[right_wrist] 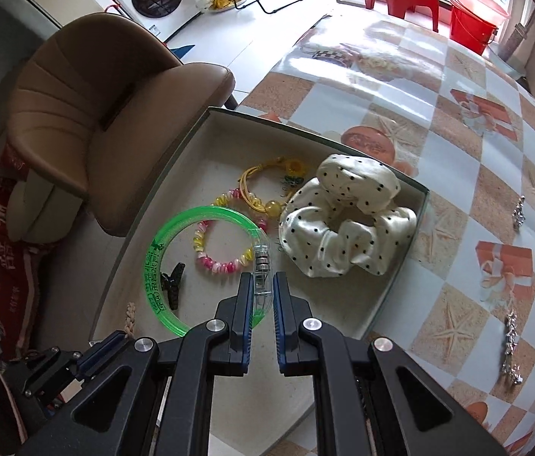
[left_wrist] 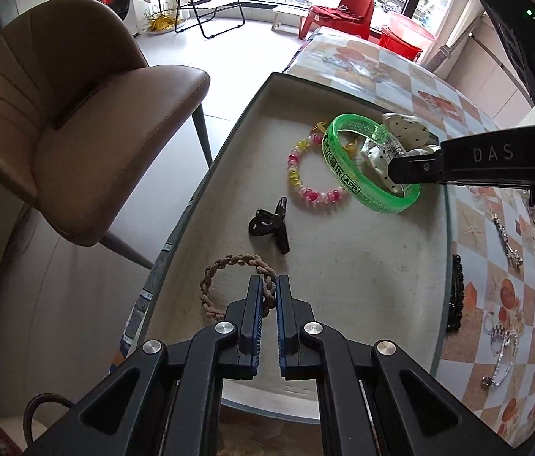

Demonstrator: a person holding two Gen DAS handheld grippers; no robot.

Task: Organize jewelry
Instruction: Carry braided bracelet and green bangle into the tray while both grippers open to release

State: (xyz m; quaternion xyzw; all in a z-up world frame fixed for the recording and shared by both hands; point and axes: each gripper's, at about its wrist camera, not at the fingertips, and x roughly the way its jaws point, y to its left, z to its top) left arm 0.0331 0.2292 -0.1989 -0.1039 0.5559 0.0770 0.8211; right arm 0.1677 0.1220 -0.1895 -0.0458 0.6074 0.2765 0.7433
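Observation:
A shallow beige box (left_wrist: 343, 281) (right_wrist: 161, 197) lies on the table and holds the jewelry. My left gripper (left_wrist: 269, 285) is shut on a brown braided bracelet (left_wrist: 221, 269) over the box's near left part; in the right wrist view the braided bracelet (right_wrist: 130, 317) peeks out at lower left. My right gripper (right_wrist: 261, 285) (left_wrist: 392, 171) is shut on the clear clasp of a green translucent bangle (right_wrist: 157, 269) (left_wrist: 347, 178), which hangs over the box. Below lie a pink and yellow bead bracelet (left_wrist: 305, 186) (right_wrist: 214, 262), a black hair claw (left_wrist: 271, 224) (right_wrist: 171, 285) and a white polka-dot scrunchie (right_wrist: 347, 228).
A yellow cord bracelet (right_wrist: 267, 186) lies at the box's far side. Silver pieces (left_wrist: 506, 243) (right_wrist: 510, 342) and a black comb-like item (left_wrist: 456, 292) lie on the patterned tablecloth (right_wrist: 457, 152) to the right. A brown chair (left_wrist: 70, 125) (right_wrist: 89, 129) stands left of the table.

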